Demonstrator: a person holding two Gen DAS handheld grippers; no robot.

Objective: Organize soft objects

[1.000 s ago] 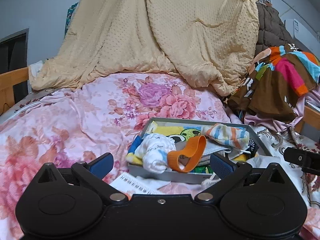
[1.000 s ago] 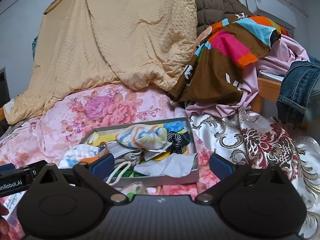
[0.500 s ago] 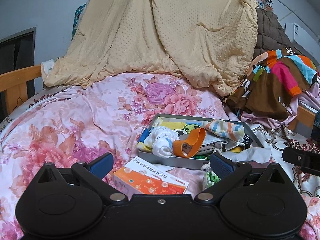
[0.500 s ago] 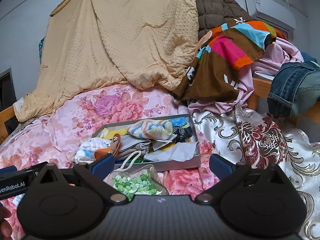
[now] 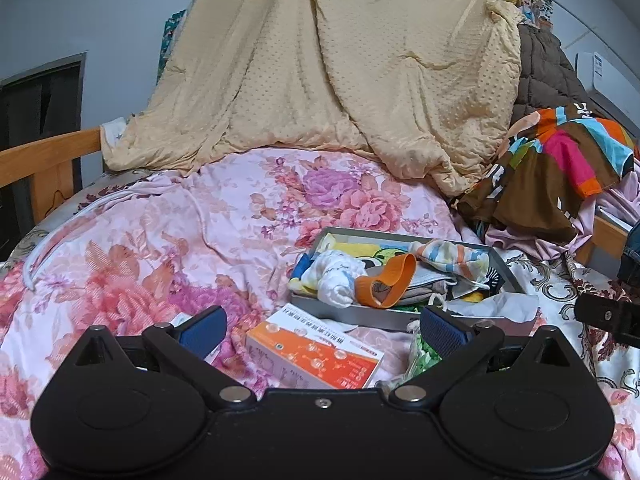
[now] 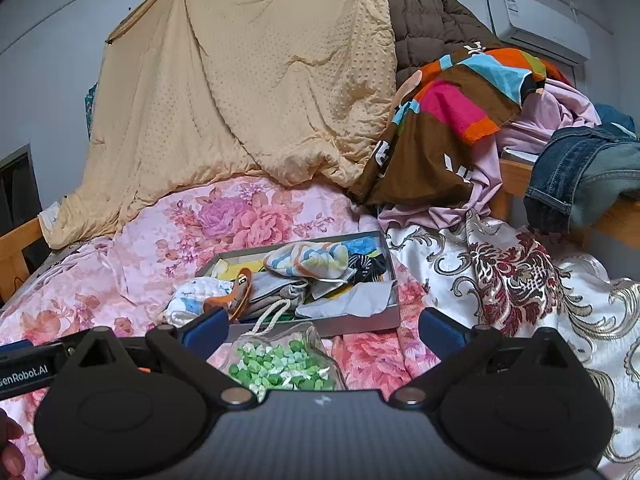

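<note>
A grey tray (image 5: 348, 312) (image 6: 360, 322) lies on the floral bed, piled with soft items: a white rolled cloth (image 5: 334, 278) (image 6: 196, 298), an orange strap (image 5: 386, 284) (image 6: 240, 288), a striped pastel sock (image 5: 452, 256) (image 6: 308, 260) and a white cloth (image 6: 352, 300). In front of the tray lie an orange and white box (image 5: 316, 354) and a clear pouch of green pieces (image 6: 280, 364) (image 5: 422, 354). My left gripper (image 5: 322, 328) is open above the box, holding nothing. My right gripper (image 6: 322, 326) is open over the pouch, also holding nothing.
A beige quilt (image 5: 340, 80) hangs at the head of the bed. Colourful clothes (image 6: 452, 120) and jeans (image 6: 584, 176) are heaped at the right. A wooden rail (image 5: 44, 160) runs along the left side. The other gripper's body (image 6: 28, 364) and a hand (image 6: 10, 448) show at lower left.
Both grippers have pulled back and up from the tray, bringing the box and the green pouch into view in front of it. Both stayed open.
</note>
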